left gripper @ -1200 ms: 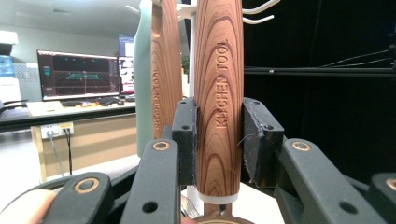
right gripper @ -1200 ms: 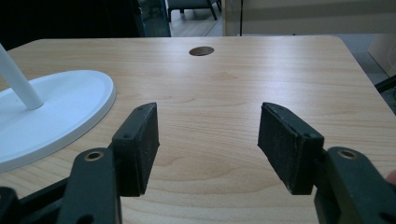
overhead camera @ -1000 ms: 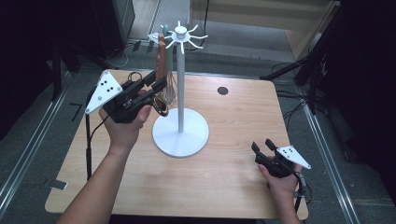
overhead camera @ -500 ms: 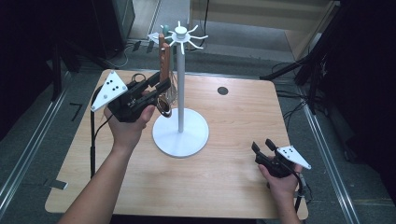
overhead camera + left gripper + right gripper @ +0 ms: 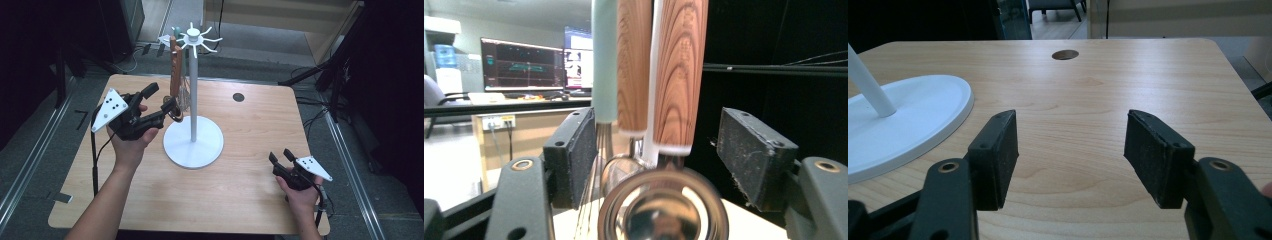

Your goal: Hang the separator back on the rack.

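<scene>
The left gripper (image 5: 162, 102) has dropped a little beside the white stand (image 5: 193, 100), and its jaws have just been opening. The hanging wooden-handled utensils (image 5: 659, 75) sit between the pads, no longer pinched.

You will find no text, label, brand or number that can be read here. The monitors (image 5: 529, 62) behind the table show only blurred lines and patches, too small for you to make out.

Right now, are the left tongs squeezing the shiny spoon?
No, the left tongs have just been opening, and both pads stand clear of the shiny spoon hanging between them.
</scene>
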`<move>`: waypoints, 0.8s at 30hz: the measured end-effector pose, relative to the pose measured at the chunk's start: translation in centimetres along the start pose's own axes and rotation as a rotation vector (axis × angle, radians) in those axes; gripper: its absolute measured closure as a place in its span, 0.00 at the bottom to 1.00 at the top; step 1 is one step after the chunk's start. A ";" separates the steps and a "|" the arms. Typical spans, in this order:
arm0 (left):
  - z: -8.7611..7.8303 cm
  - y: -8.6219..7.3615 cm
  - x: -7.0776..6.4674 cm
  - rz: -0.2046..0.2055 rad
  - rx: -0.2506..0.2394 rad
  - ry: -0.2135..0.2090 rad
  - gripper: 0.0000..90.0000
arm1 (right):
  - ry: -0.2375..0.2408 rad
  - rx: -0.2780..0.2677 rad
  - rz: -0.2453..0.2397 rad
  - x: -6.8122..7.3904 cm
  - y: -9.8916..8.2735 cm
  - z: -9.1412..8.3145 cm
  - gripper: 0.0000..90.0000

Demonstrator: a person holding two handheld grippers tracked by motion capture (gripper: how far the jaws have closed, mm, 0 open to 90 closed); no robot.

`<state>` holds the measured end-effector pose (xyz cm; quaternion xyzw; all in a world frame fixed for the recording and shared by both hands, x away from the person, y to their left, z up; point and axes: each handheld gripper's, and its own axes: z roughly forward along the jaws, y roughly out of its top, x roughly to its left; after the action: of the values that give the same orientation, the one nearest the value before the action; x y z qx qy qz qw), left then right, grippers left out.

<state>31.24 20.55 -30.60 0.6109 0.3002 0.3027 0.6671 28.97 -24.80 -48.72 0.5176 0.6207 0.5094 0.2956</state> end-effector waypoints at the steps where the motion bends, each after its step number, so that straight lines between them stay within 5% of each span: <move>1: -0.2 -0.3 0.1 0.001 0.003 0.007 0.34 | 0.001 -0.001 0.000 0.0 0.0 0.0 0.44; 24: -4.7 -6.1 2.9 -0.038 0.055 0.116 0.00 | 0.005 0.009 -0.002 0.3 -0.1 0.1 0.44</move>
<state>29.68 25.34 -37.11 0.6045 0.3581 0.3163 0.6374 28.97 -24.46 -48.78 0.5170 0.6241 0.5078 0.2921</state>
